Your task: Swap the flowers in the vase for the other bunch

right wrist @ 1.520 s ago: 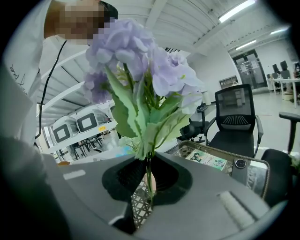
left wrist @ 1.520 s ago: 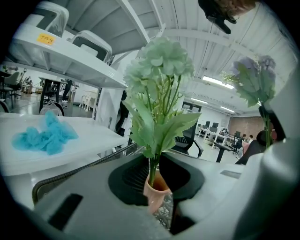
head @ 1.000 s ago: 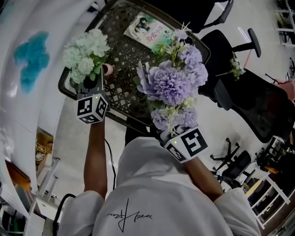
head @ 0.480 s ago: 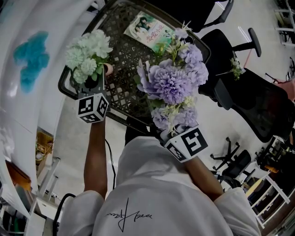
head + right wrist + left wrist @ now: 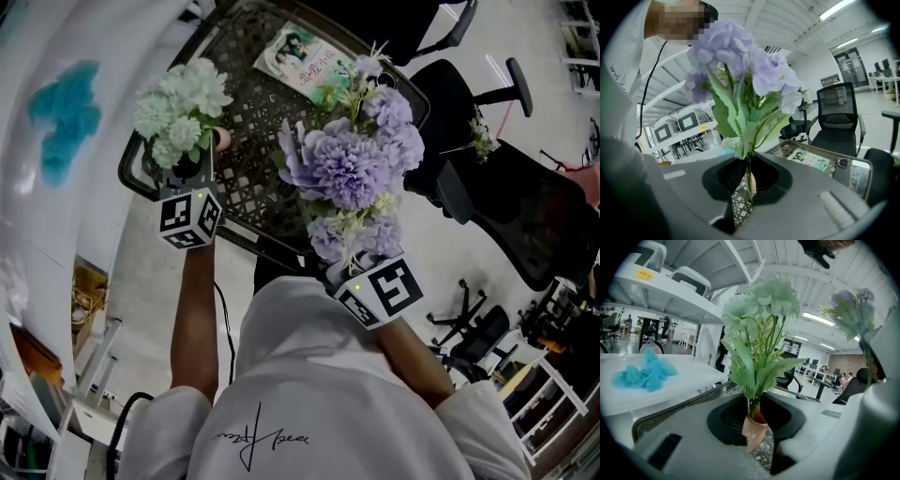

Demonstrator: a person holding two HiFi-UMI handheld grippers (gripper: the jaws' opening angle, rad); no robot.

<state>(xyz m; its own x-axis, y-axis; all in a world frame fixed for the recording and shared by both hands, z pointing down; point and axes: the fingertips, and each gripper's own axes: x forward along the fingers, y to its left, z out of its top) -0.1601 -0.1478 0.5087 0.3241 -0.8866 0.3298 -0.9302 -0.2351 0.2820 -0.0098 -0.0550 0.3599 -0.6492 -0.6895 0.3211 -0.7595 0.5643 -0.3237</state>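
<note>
Vase (image 5: 751, 434), small and pink, is between the jaws of the left tool (image 5: 192, 173). Both pads bear on its sides, so I read this tool as closed on the vase, with the jaws only part way apart. The pale green bunch (image 5: 183, 103) stands upright in the vase, heads above the tool. The vase is at the near left corner of the lattice worktop (image 5: 253, 122); I cannot tell whether its base rests on the mesh.

The right tool (image 5: 744, 194) has its jaws almost together, clamped on the thin stem (image 5: 749, 176) of the purple bunch (image 5: 352, 169). This bunch is held upright over the near right part of the worktop, to the right of the vase and clear of it. No part of the purple bunch touches the green bunch.

A printed booklet (image 5: 305, 61) lies flat on the far part of the worktop. A blue cloth (image 5: 61, 108) lies on the white shelf at left. A black office chair (image 5: 506, 206) stands to the right of the worktop.
</note>
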